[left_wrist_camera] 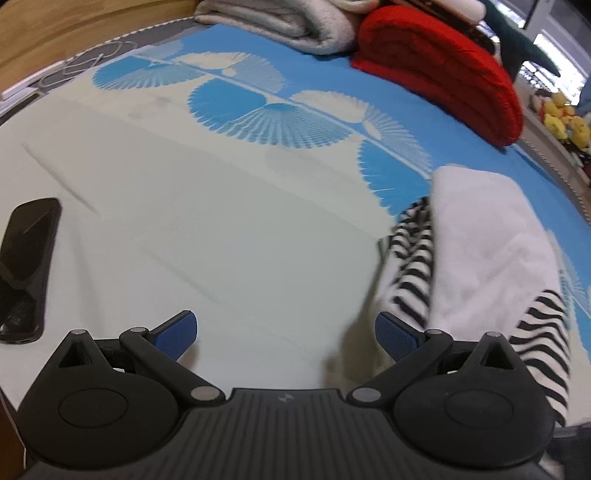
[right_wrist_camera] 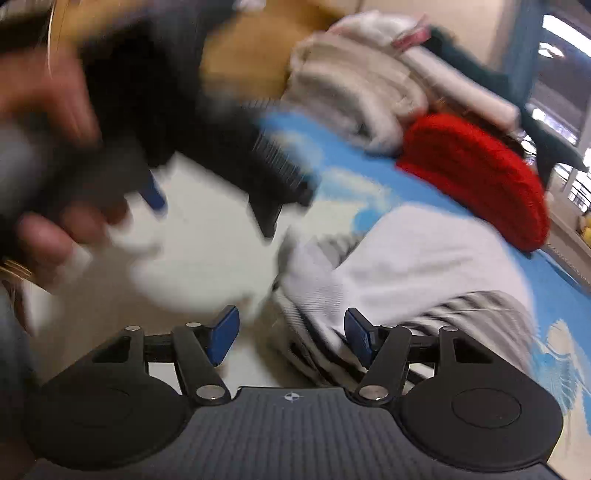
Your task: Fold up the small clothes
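A small garment [left_wrist_camera: 480,240], white with black-and-white striped parts, lies folded over itself on the bed sheet [left_wrist_camera: 221,221] at the right. My left gripper [left_wrist_camera: 286,332] hangs open over bare sheet, just left of the garment, with nothing between its blue pads. In the right wrist view, my right gripper [right_wrist_camera: 291,332] is open at the garment's [right_wrist_camera: 424,258] near-left edge; striped cloth lies between the pads, close to the right one, and neither pad presses on it. The left gripper's black body [right_wrist_camera: 221,147] and the hand [right_wrist_camera: 48,229] holding it show blurred at upper left.
A rolled red knit [left_wrist_camera: 443,74] and a grey folded blanket [left_wrist_camera: 277,26] lie at the far side of the bed. A black phone [left_wrist_camera: 26,266] rests on the sheet at the left. Yellow plush toys [left_wrist_camera: 561,118] sit beyond the bed's right edge.
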{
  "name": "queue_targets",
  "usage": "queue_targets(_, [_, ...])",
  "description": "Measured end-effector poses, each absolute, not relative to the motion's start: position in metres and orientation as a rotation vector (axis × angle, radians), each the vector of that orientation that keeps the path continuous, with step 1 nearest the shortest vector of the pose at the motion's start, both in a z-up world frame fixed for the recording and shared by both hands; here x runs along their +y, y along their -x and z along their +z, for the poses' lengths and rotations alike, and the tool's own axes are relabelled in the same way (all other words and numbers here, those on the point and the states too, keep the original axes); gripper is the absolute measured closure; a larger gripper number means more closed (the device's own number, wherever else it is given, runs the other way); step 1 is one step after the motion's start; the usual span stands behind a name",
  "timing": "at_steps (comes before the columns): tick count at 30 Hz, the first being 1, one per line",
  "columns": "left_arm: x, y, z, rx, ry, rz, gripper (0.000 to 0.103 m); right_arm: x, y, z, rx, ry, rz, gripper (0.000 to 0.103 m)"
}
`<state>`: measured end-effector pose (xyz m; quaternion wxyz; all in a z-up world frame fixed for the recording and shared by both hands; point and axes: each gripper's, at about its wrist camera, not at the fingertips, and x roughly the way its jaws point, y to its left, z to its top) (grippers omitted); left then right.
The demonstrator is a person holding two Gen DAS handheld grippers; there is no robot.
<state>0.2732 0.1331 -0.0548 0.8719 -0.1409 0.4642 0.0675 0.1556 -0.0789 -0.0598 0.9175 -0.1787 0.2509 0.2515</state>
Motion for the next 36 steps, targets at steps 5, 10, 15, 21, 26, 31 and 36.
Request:
queue_targets(5, [0.108,-0.270,-0.048,0.929,0.267,0.059,0.000,-0.159,-0.154,-0.004,0.402,0.209,0.238,0.066])
queue_targets(10, [0.076,-0.266,-0.053,0.942,0.201,0.014,0.000,-0.174,-0.183,-0.062,0.700,0.259,0.223,0.082])
queue_targets(15, [0.078,-0.262,-0.054,0.928,0.214,0.097,0.000,-0.158,-0.149,-0.084,0.630,0.379,0.210,0.081])
queue_targets(21, [0.096,-0.230,-0.035,0.845,0.420,0.078,0.000,-0.184,-0.146,-0.068,0.697,0.318,0.292,0.080])
queue_targets(26, [0.081,-0.222,-0.042,0.911,0.525,-0.034,0.000,-0.184,-0.143,-0.078,0.745,0.351,0.468,0.038])
queue_targets(31, [0.076,-0.234,-0.073,1.044,0.625,-0.118,0.000,-0.245,-0.183,-0.012,0.783,0.079,0.548,0.025])
queue_targets(36, [0.096,-0.249,-0.101,1.105,0.837,-0.095,0.001,-0.296,-0.307,0.010,0.857,-0.083,0.351,0.016])
